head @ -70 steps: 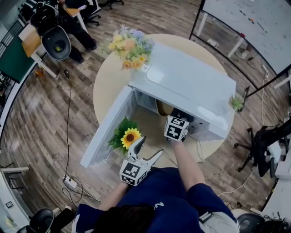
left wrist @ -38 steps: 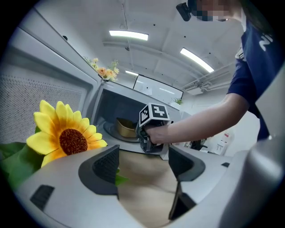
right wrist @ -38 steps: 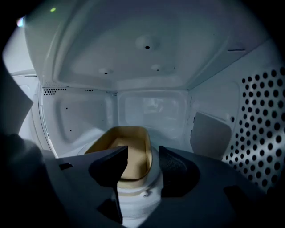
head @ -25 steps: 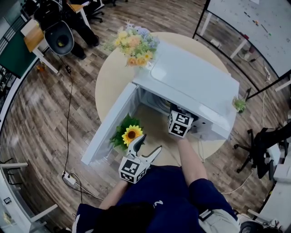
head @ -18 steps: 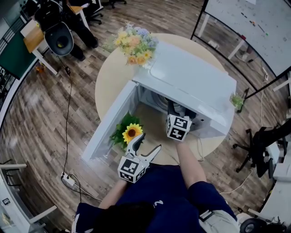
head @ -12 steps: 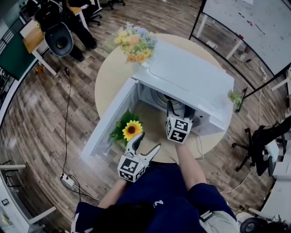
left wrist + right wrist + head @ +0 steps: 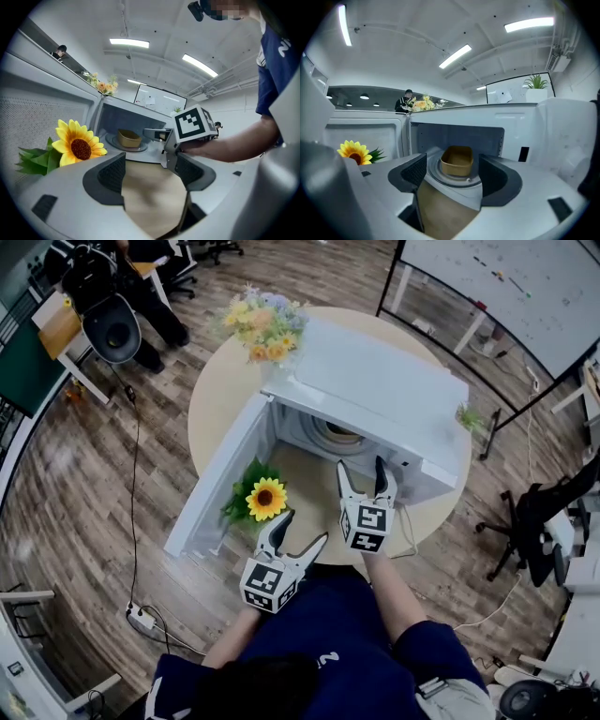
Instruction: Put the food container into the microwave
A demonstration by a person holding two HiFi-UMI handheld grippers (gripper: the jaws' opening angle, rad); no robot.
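The container (image 7: 457,161) sits inside the open microwave (image 7: 375,390), so, I judge, the right gripper (image 7: 360,470) outside the opening and the left gripper (image 7: 302,529) beside it hold nothing, jaws spread.

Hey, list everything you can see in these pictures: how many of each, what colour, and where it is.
Table: one, beige, round, under the microwave.
Microwave: one, white, on the table, its door open to the left.
Food container: one, tan, on the turntable inside the microwave.
Sunflower: one, yellow with green leaves, on the table beside the open door.
Bouquet: one, pastel, at the microwave's far left corner.
Small plant: one, green, past the microwave's right end.
Power strip: one, white, on the wood floor.
Left tool: one, grey, open and empty, near the sunflower.
Right tool: one, grey, open and empty, before the microwave opening.
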